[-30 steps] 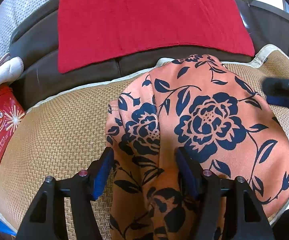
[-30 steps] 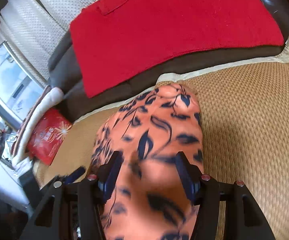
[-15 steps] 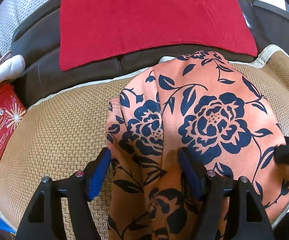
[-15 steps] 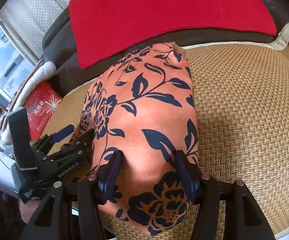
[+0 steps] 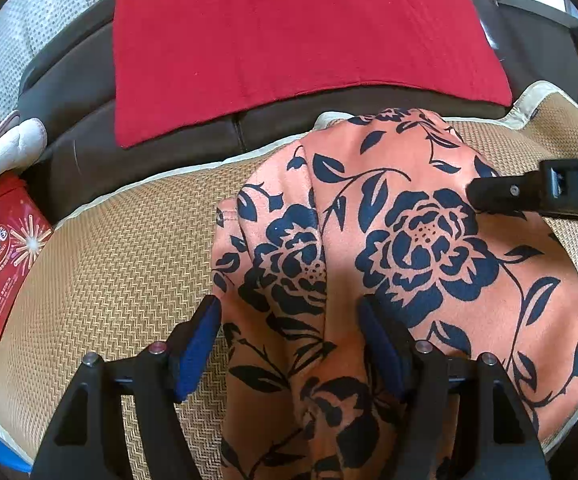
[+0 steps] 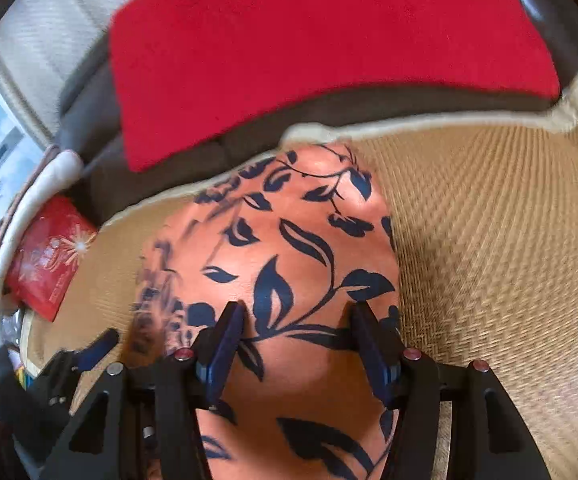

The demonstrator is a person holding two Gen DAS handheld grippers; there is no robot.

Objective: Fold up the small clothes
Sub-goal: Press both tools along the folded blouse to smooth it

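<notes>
Both grippers, left gripper [image 5: 289, 344] and right gripper [image 6: 297, 340], stand spread over the near end of the floral garment [image 5: 409, 240], which runs near-to-far along the woven mat [image 5: 121, 264]; neither visibly pinches cloth, and both sit about equally close.

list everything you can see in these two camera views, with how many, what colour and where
garment: one, orange with navy flowers, on the mat, under both claws
mat: one, tan woven, on the seat
red cloth: one, red, on the sofa back
sofa: one, dark brown, behind the mat
packet: one, red, left of the mat
left claw: one, black with blue pads, open over the garment
right claw: one, same, open
</notes>
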